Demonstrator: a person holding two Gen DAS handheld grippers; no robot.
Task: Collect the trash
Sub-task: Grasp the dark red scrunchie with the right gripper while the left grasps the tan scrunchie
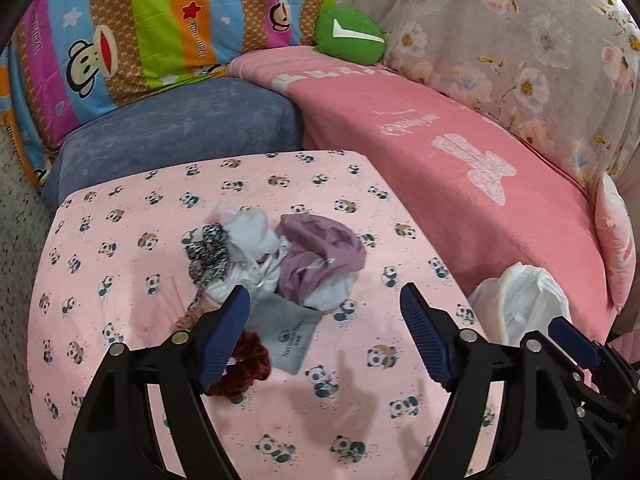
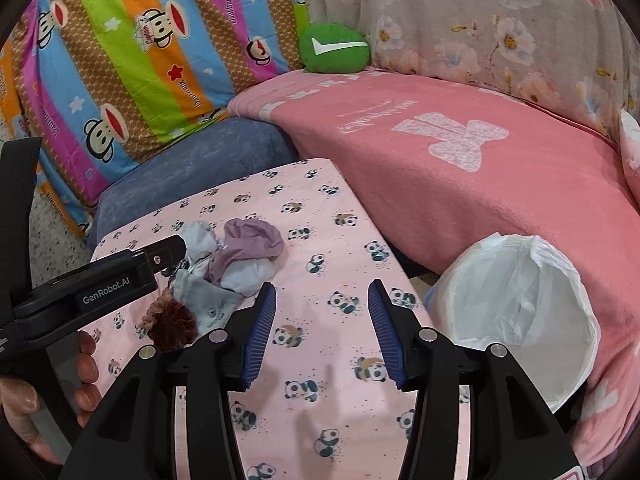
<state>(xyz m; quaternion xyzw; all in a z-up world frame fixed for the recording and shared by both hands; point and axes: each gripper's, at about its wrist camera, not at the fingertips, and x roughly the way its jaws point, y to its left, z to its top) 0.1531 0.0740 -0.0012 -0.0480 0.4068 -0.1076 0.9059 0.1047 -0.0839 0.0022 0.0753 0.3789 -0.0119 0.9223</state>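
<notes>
Black jaw arms with ribbed blue pads fill the bottom of both wrist views. Left gripper stands with its jaws wide apart and nothing between them, hanging over the near half of the panda-print table cover; its left pad sits just in front of the trash pile, apart from it as far as can be told. That pile lies near the middle of the cover, somewhat toward its left edge: crumpled white tissue or cloth, a mauve rumpled piece on its right side, a black-and-white patterned strip on its left, a flat grey drawstring pouch with a printed logo at its near side, and a dark red knitted scrunchie nearest the camera, partly behind the left pad. Right gripper has its jaws apart too, less widely, empty, above bare cover toward the right edge. In its view the left gripper's black body reaches in from the left, held by a hand, with its tip over the pile. Just off the cover's right edge stands a bin lined with a white plastic bag, its mouth open and tilted toward the camera, resting against the pink blanket on the sofa. Beyond the cover's far edge are a blue-grey cushion, a striped cartoon-monkey quilt, a green round plush and a floral throw.
</notes>
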